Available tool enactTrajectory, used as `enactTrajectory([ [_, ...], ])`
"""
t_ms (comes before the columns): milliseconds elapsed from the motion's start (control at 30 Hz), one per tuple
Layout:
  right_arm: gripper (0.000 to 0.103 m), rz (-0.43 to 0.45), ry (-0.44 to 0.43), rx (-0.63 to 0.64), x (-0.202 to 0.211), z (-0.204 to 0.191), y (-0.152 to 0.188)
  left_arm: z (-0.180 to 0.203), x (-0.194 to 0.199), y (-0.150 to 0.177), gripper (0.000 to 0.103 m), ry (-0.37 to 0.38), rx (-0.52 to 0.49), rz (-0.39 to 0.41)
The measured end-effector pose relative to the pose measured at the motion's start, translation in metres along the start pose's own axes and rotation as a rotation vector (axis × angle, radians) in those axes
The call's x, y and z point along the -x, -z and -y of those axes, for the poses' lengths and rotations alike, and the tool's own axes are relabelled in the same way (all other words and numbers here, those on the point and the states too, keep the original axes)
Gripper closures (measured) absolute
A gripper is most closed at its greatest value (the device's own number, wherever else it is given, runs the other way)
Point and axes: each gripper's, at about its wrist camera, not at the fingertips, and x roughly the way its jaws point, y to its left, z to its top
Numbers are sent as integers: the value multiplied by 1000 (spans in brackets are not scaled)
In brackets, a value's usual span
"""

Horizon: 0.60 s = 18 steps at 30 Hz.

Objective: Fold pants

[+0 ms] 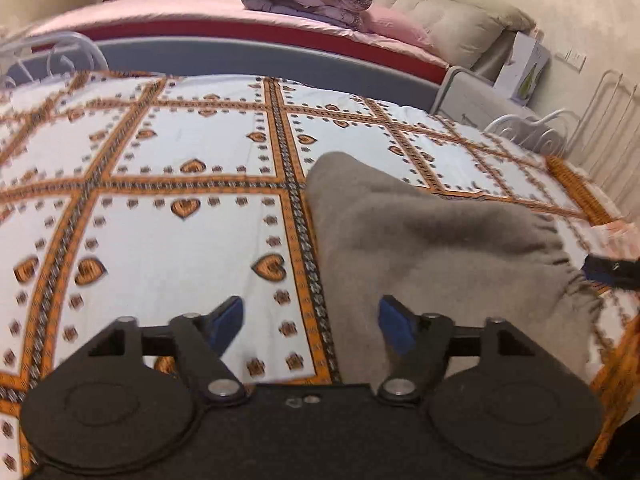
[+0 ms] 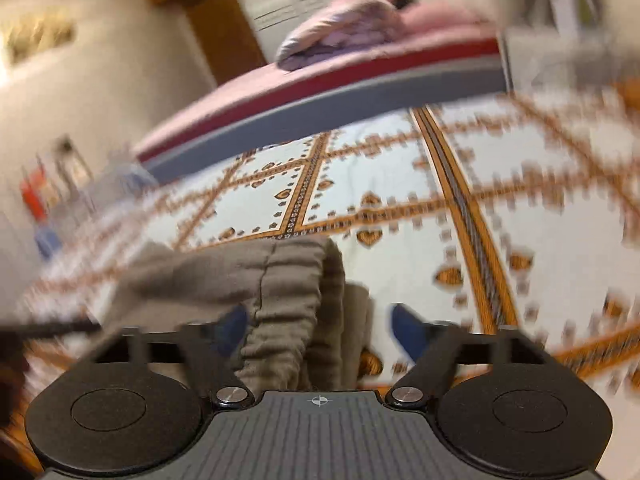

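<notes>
Both grippers, left gripper (image 1: 310,322) and right gripper (image 2: 318,326), stand released (jaws apart) over the grey pants (image 1: 432,256) on the patterned bedspread (image 1: 160,220).

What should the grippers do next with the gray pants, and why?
Probably close the right hand-held gripper on the gathered waistband of the gray pants. Its jaws stand open around that edge, gripping nothing. The left hand-held gripper is open too, one finger beside the cloth on the patterned sheet.

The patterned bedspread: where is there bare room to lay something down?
On the bedspread, the wide stretch left of the grey pants, up to the grey bed frame, is bare. It is crowded at the right, where pants, left gripper and right gripper meet.
</notes>
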Motion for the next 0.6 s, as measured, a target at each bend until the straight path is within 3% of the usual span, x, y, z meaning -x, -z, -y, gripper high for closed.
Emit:
enactTrajectory([
  [200,18,-141,-136,-341,-12,46,18,-14,-17,4,30,163,160,-77],
  [300,18,-124,-211,-443,-17,60,18,-17,-32,5,28,211,204,-105],
  [500,18,-147,-291,-490,-38,65,7,-24,-49,1,22,281,245,-91],
  [567,18,-178,-308,-482,-49,60,7,-28,-54,0,26,329,274,-86],
  [600,18,-192,-297,-458,-54,56,5,-29,-58,-1,38,337,279,-87],
])
